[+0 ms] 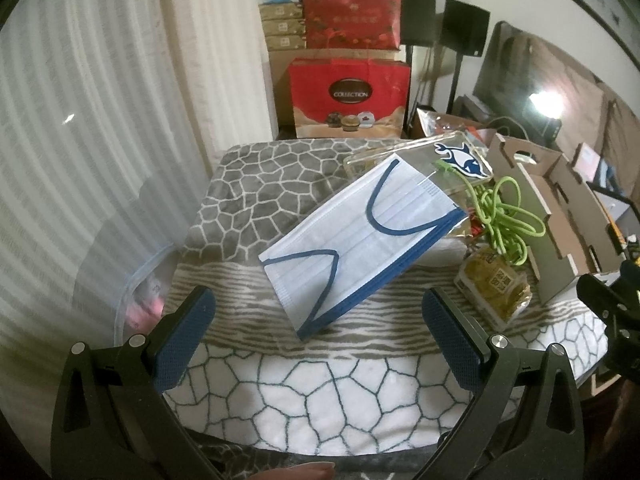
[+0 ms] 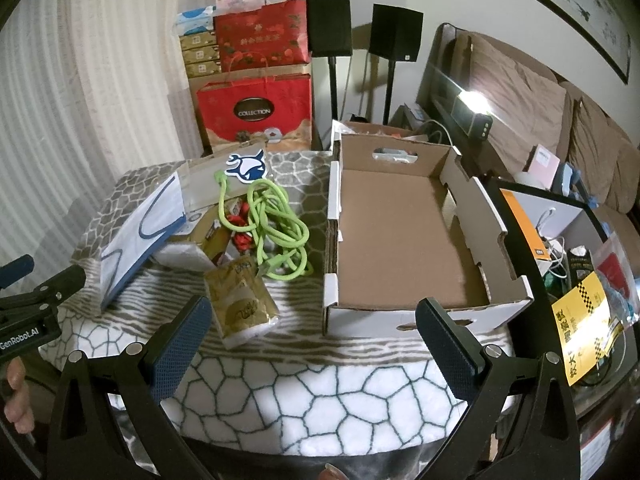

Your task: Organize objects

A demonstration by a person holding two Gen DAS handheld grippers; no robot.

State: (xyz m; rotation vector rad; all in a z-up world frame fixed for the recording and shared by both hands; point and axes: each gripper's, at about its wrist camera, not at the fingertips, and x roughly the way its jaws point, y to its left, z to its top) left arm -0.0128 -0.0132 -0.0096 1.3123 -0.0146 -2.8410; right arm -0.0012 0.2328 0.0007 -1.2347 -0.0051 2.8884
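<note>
Cardboard box [image 2: 404,232] sits bare inside on the patterned blanket [image 2: 320,400], just right of your clutter: mask pack [image 1: 356,240], green cord [image 2: 276,232], gold packet [image 2: 240,304], clear pouch [image 1: 432,160]. Your left gripper [image 1: 320,344] and right gripper [image 2: 312,344] both hover spread, holding nothing.

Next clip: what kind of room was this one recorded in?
Most likely a home living room: a brown sofa along the wall, two black speakers on stands, and stacked red gift bags behind a blanket-covered table.
</note>
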